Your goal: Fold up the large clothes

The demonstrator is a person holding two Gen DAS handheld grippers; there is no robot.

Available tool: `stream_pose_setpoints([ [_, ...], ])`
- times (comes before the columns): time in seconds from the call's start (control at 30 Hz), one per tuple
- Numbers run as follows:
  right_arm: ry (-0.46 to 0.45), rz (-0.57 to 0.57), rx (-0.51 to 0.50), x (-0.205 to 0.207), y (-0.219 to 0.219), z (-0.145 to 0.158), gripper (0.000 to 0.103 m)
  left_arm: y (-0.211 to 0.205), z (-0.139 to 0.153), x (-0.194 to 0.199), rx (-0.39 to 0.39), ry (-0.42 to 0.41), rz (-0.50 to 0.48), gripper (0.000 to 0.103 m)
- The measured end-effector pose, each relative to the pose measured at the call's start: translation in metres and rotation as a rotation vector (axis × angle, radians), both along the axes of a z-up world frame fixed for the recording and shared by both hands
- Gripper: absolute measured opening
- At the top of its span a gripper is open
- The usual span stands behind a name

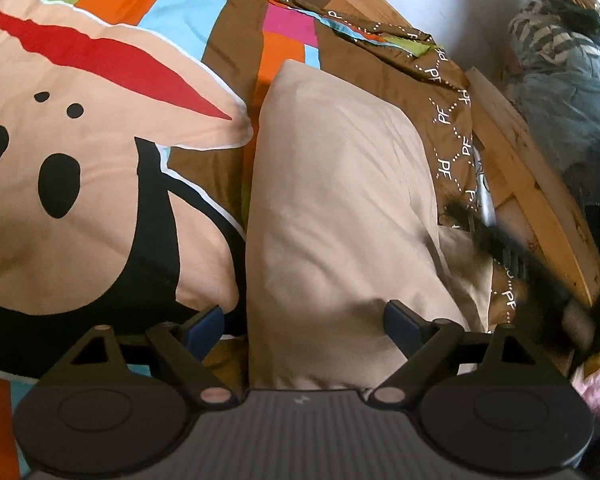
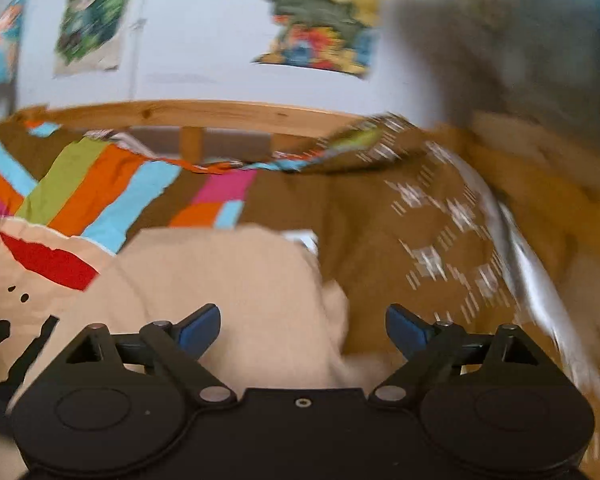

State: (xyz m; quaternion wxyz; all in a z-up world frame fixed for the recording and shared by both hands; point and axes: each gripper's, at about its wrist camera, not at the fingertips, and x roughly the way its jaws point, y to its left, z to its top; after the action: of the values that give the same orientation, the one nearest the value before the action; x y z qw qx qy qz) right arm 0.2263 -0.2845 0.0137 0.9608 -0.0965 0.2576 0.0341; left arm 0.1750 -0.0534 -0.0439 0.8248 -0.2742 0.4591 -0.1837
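Note:
A beige garment [image 1: 332, 208] lies folded into a long strip on the patterned bedcover. My left gripper [image 1: 304, 326] hovers over its near end, open, with nothing between the blue fingertips. The right wrist view shows the same beige garment [image 2: 228, 280] under my right gripper [image 2: 302, 330], also open and holding nothing. That gripper appears in the left wrist view as a dark blur [image 1: 512, 256] beside the garment's right edge. A white label [image 2: 302, 238] shows at the garment's far end.
The bedcover [image 1: 236, 24] has bright stripes and a large cartoon face [image 1: 80, 152]. A wooden bed frame [image 1: 540, 200] runs along the right and the far side [image 2: 204, 114]. A pile of clothes [image 1: 560, 72] lies beyond it. Posters [image 2: 320, 16] hang on the wall.

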Motion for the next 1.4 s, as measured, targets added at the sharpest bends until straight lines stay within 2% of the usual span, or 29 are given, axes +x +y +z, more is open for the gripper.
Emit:
stream_pose_setpoints([
  [0.13, 0.01, 0.138, 0.005, 0.051, 0.03, 0.011, 0.091, -0.002, 0.0, 0.0, 0.018, -0.012, -0.018, 0.09],
  [0.27, 0.214, 0.255, -0.007, 0.085, 0.055, -0.015, 0.093, -0.003, 0.0, -0.001, 0.028, -0.017, -0.028, 0.09],
  [0.33, 0.241, 0.272, 0.02, 0.083, 0.052, -0.03, 0.094, -0.003, 0.0, -0.001, 0.039, -0.019, -0.025, 0.09],
  [0.5, 0.18, 0.238, 0.043, 0.063, 0.039, -0.059, 0.094, -0.005, -0.006, 0.003, 0.03, -0.005, -0.047, 0.09],
  [0.63, 0.154, 0.214, 0.054, 0.05, 0.035, -0.055, 0.094, 0.0, -0.007, 0.005, 0.0, 0.01, -0.062, 0.088],
  [0.67, 0.154, 0.198, 0.063, 0.044, 0.032, -0.05, 0.094, 0.004, -0.006, 0.006, -0.023, 0.019, -0.07, 0.085],
  [0.73, 0.14, 0.166, 0.099, 0.022, 0.025, -0.039, 0.094, 0.013, -0.005, 0.008, -0.081, 0.029, -0.077, 0.08],
  [0.93, 0.153, 0.093, 0.217, -0.057, 0.0, -0.037, 0.094, 0.032, 0.0, 0.011, -0.168, -0.012, -0.014, 0.082],
  [1.03, 0.138, 0.021, 0.29, -0.085, -0.01, -0.048, 0.094, 0.027, -0.005, 0.013, -0.143, 0.005, -0.012, 0.082],
  [1.17, 0.063, -0.004, 0.158, -0.103, 0.011, -0.06, 0.094, 0.019, -0.013, 0.016, -0.07, 0.044, -0.021, 0.082],
  [1.4, 0.044, -0.019, 0.174, -0.105, 0.01, -0.066, 0.094, 0.021, -0.015, 0.015, -0.069, 0.052, -0.014, 0.084],
])
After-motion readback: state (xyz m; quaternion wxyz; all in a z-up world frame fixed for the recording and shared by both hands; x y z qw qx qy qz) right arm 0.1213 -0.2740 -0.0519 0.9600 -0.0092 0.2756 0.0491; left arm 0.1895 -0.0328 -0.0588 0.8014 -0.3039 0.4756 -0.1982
